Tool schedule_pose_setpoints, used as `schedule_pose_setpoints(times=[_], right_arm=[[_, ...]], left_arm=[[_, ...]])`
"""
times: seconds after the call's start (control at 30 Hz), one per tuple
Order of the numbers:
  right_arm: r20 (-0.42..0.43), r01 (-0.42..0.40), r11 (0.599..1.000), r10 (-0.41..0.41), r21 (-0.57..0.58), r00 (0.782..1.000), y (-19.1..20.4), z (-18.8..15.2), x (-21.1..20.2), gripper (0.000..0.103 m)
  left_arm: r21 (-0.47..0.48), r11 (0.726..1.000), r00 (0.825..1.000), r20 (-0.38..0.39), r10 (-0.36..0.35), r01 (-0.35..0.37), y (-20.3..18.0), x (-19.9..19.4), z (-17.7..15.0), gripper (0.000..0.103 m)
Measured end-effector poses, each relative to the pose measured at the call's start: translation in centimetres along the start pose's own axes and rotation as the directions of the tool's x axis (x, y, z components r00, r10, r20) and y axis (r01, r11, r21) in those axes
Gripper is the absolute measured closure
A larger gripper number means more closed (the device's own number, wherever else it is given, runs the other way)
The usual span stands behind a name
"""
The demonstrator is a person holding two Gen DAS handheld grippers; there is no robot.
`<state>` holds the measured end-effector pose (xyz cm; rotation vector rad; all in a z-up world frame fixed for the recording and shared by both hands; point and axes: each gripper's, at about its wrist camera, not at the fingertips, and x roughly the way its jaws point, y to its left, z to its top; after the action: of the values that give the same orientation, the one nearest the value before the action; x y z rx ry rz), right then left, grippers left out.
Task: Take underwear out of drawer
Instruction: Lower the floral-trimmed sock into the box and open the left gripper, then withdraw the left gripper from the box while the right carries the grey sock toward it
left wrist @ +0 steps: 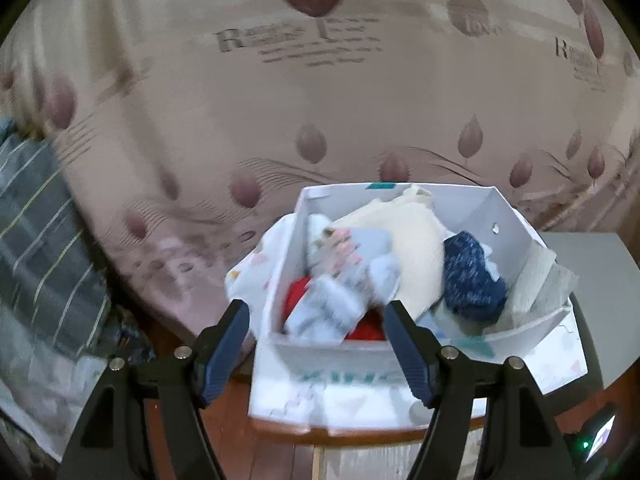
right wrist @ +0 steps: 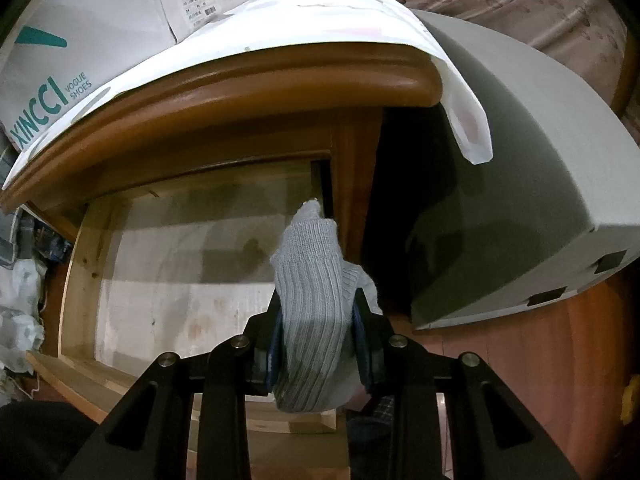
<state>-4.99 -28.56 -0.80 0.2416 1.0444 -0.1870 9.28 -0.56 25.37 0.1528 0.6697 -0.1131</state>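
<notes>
A grey ribbed sock (right wrist: pixel 316 304) is pinched in the right gripper (right wrist: pixel 318 344), its jaws nearly together on the fabric, hanging above the open wooden drawer (right wrist: pixel 180 248), whose pale lined bottom is bare. Above, the nightstand's tabletop (right wrist: pixel 248 80) carries a white cloth and a shoebox (left wrist: pixel 404 352) heaped with cream, navy, red and pale-blue garments (left wrist: pixel 340 304). The left gripper (left wrist: pixel 316 344) points down at that box, jaws well apart and holding nothing, a floral mattress (left wrist: pixel 320 100) behind.
</notes>
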Motion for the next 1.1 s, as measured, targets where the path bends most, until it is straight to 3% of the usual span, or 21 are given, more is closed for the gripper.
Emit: schedule_pose_setpoints(times=[0.17,0.3,0.43,0.67,0.97,1.03,1.1], right_arm=[[0.004,0.009,1.0,-0.009,-0.013,1.0,0.2,0.0,0.1,0.075],[0.019,-0.002,1.0,0.002,-0.03,1.0,0.7,-0.1,-0.1,0.075],[0.03,-0.025,0.998,0.026,-0.051,0.999,1.3,-0.3,-0.1,0.075],[0.111,-0.008,0.997,0.017,-0.083,0.994,1.4,-0.3,-1.6,0.075],[0.135,-0.024,0.995,0.038,-0.099,0.99,1.9,0.2,-2.8,0.075],[0.135,-0.025,0.993,0.04,-0.112,0.99,2.3,0.3,-3.3,0.075],[0.138,-0.026,0.991,0.044,-0.13,0.989,2.8,0.4,-4.2,0.075]], left_arm=[[0.002,0.995,0.994,0.044,0.096,-0.097,1.5,-1.7,-4.7,0.031],[-0.002,0.997,0.996,0.034,0.078,-0.078,1.8,-1.8,-9.2,0.031],[-0.015,0.992,0.992,-0.003,0.129,-0.129,1.2,0.2,-12.6,0.031],[-0.157,0.971,0.983,-0.064,0.171,-0.179,2.7,3.5,-15.4,0.031],[-0.194,0.937,0.95,-0.173,0.259,-0.291,6.3,6.6,-18.1,0.031],[-0.194,0.924,0.936,-0.199,0.292,-0.33,6.8,7.1,-18.3,0.031],[-0.213,0.921,0.935,-0.213,0.282,-0.326,7.2,7.3,-18.4,0.031]])
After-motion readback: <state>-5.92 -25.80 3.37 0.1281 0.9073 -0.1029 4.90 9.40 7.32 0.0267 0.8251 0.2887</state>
